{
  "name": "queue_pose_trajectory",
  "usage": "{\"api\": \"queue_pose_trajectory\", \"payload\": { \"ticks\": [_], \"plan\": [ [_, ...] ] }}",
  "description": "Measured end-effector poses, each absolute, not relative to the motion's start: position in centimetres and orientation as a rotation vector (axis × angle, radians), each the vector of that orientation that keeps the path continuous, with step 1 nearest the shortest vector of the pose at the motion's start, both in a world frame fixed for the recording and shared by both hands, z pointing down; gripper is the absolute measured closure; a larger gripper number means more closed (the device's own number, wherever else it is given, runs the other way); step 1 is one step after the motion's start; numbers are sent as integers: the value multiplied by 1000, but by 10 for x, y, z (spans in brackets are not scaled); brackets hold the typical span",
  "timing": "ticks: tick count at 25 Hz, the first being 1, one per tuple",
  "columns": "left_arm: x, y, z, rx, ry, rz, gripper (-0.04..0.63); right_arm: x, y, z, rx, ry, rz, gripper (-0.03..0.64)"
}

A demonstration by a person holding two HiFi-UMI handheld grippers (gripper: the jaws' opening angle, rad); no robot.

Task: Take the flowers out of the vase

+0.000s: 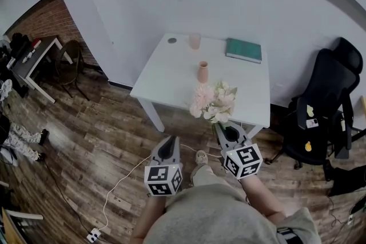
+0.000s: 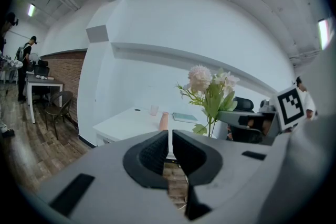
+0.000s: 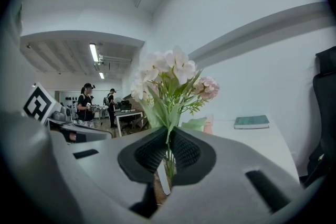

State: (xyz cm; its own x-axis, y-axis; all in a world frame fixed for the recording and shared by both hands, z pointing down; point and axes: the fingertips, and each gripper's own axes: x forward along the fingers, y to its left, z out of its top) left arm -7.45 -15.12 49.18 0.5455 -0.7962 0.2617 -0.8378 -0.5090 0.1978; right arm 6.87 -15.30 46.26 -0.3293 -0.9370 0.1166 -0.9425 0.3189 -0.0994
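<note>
A bunch of pink and white flowers (image 1: pixel 213 101) hangs over the table's near edge, clear of the small peach vase (image 1: pixel 203 72) that stands empty mid-table. My right gripper (image 1: pixel 219 126) is shut on the green stems (image 3: pixel 169 140), and the blooms (image 3: pixel 168 78) rise above its jaws. My left gripper (image 1: pixel 172 139) hovers over the floor to the left, shut with nothing in it (image 2: pixel 170 137). From the left gripper view the flowers (image 2: pixel 210 86) show at the right, and the vase (image 2: pixel 164 120) stands behind on the table.
On the white table (image 1: pixel 166 71) lie a green book (image 1: pixel 243 50), a pink cup (image 1: pixel 195 40) and a dark disc (image 1: pixel 172 40). A black office chair (image 1: pixel 326 100) stands at the right. A cable and power strip (image 1: pixel 94 232) lie on the wooden floor. People stand far back (image 3: pixel 85 105).
</note>
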Motion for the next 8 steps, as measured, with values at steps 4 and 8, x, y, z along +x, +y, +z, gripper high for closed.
{"api": "queue_pose_trajectory", "payload": {
  "ticks": [4,8],
  "plan": [
    [-74,-151,492,2483,-1350,196,571,69,-154,463,1802,-2520,235,600],
    [-74,-155,492,2479,-1348,199,572,70,-159,462,1804,-2520,243,600]
  ]
}}
